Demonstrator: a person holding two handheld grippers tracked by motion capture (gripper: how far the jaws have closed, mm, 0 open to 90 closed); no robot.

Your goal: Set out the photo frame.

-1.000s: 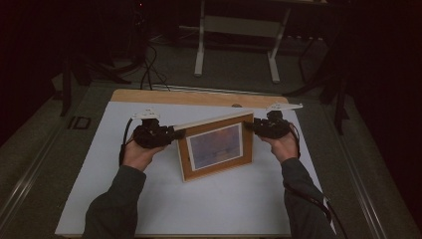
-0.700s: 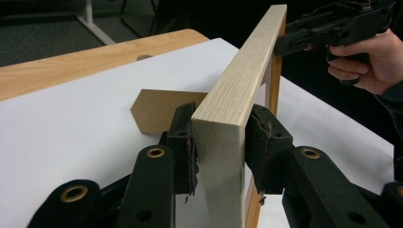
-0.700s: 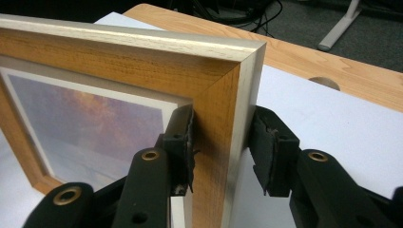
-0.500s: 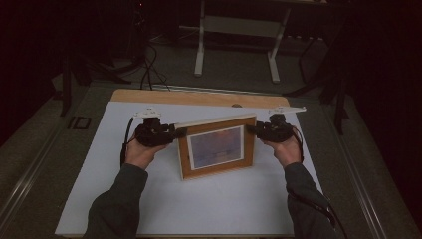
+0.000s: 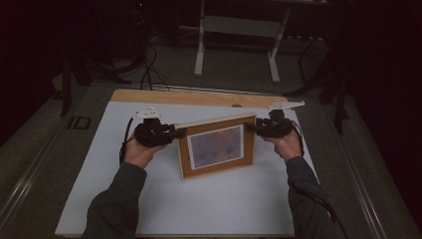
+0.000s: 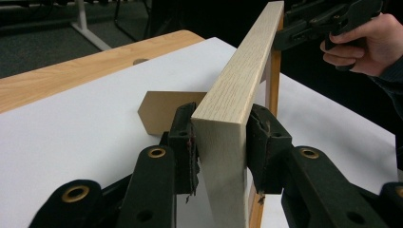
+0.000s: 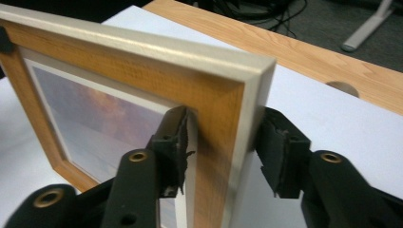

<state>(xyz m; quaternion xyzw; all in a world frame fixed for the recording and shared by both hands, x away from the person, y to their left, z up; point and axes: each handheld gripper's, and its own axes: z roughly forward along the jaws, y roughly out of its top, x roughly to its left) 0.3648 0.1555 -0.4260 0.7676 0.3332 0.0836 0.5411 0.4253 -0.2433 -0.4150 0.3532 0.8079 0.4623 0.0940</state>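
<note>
A wooden picture frame (image 5: 216,147) with a pale sunset print stands upright on the white sheet (image 5: 99,174), a little tilted. My left gripper (image 5: 180,132) is shut on its upper left corner; in the left gripper view both pads press the frame's pale edge (image 6: 237,90), and the brown back stand (image 6: 161,109) shows behind. My right gripper (image 5: 251,128) holds the upper right corner. In the right gripper view one pad (image 7: 176,137) lies on the frame's front (image 7: 142,80) and the other sits behind it.
The white sheet covers a wooden tabletop whose bare strip (image 5: 189,97) runs along the far side, with a round hole (image 5: 237,105) in it. Beyond the table are a metal stand (image 5: 234,30) and floor cables (image 5: 147,59) in the dark.
Hardly anything differs: both grippers stay on the frame's top corners and the frame keeps its place, its top edge settling only slightly.
</note>
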